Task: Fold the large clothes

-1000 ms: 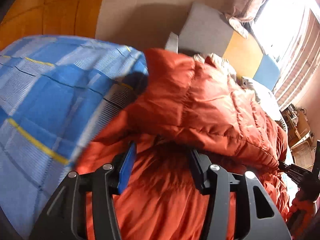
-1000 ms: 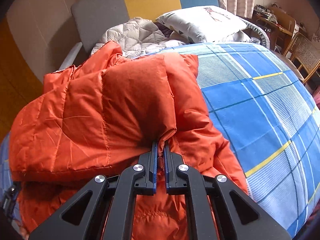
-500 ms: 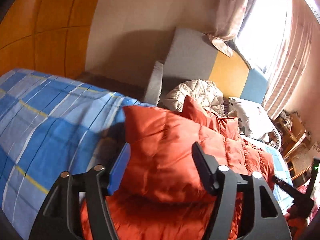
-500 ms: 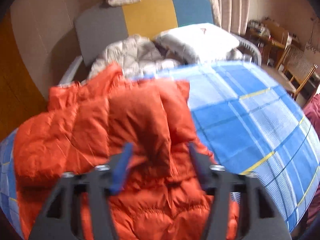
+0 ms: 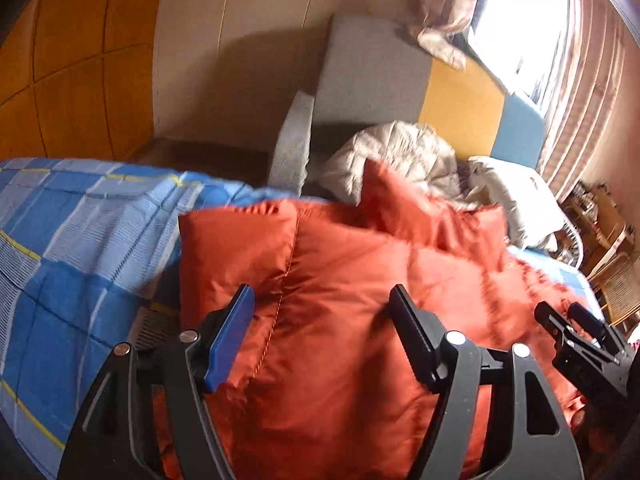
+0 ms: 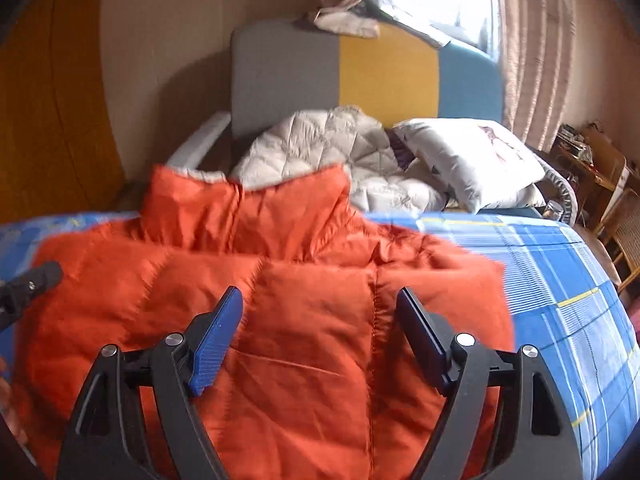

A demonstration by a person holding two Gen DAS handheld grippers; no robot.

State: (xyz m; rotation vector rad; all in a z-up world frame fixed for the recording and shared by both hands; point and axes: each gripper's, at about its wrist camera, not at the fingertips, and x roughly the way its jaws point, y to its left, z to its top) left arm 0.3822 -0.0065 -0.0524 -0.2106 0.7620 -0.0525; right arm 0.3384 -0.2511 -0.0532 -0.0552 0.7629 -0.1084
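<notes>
Right wrist view: my right gripper (image 6: pixel 320 320) hangs over the orange puffer jacket (image 6: pixel 280 300), jaws spread wide, nothing between them. Left wrist view shows the same for my left gripper (image 5: pixel 322 320): jaws apart, empty, above the jacket's left part. Jacket lies on the blue plaid bedspread (image 6: pixel 560 300), collar (image 6: pixel 248 208) standing up at the far edge, both side panels look laid over the middle. Grey quilted garment (image 6: pixel 320 148) and white pillow (image 6: pixel 472 152) sit farther back by the headboard (image 6: pixel 360 68), apart from the work.

My read: side folds are in, next is the near-to-far fold of the body. To do it well I'd drop both grippers to the near hem, one per corner, pinch through all layers so the tucked panels don't slide out, lift evenly, carry toward the collar, lay down flat. Puffy filling springs back, so press after release. Frames are motion-blurred; hem itself is out of view below the grippers.
</notes>
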